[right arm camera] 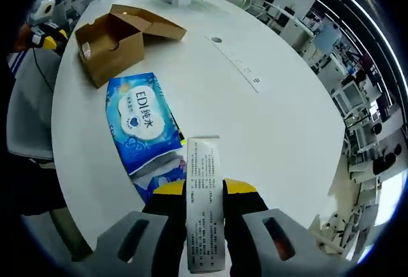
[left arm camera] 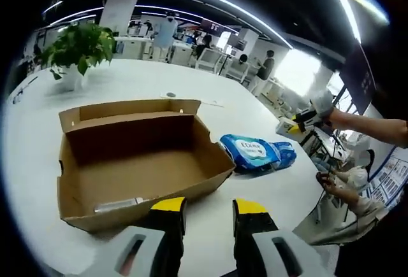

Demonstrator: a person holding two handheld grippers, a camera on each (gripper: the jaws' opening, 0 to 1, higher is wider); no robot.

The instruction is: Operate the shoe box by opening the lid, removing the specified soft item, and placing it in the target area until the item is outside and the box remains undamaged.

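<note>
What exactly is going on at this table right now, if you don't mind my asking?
A person is working with a handheld gripper in each hand at a white table. The cardboard shoe box stands open, lid folded back, and its inside looks nearly bare. The blue soft pack of tissues already lies on the table beside the box. The right gripper has its fingers closed on a printed paper slip, next to the pack. The left gripper is open, just in front of the box, holding nothing.

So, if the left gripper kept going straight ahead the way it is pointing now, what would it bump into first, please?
Probably the near wall of the open cardboard box. The left gripper points at the wall's right part, with only bare table between, though depth is hard to judge.
</note>
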